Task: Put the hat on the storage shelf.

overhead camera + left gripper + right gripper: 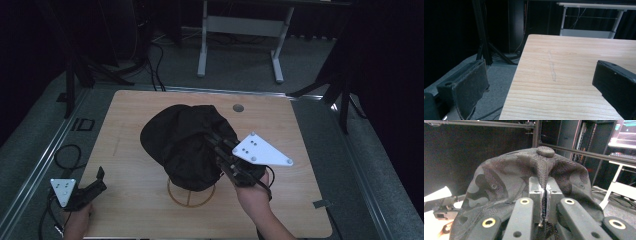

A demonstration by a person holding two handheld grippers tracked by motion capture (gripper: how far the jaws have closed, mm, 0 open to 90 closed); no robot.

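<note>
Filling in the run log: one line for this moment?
right gripper: shut on black cap, cap over wooden stand | left gripper: open, idle at table near-left edge

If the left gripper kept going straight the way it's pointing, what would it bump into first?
Probably nothing soon. The left gripper points, jaws open, along the table's bare left edge; the way looks free up to the far edge, though depth is hard to judge.

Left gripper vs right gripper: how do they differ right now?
The left gripper is open and holds nothing; the right gripper is shut on the black cap. The left sits at the table's near-left edge; the right is over the middle, by the wooden stand. Both carry a grey three-cornered plate.
</note>
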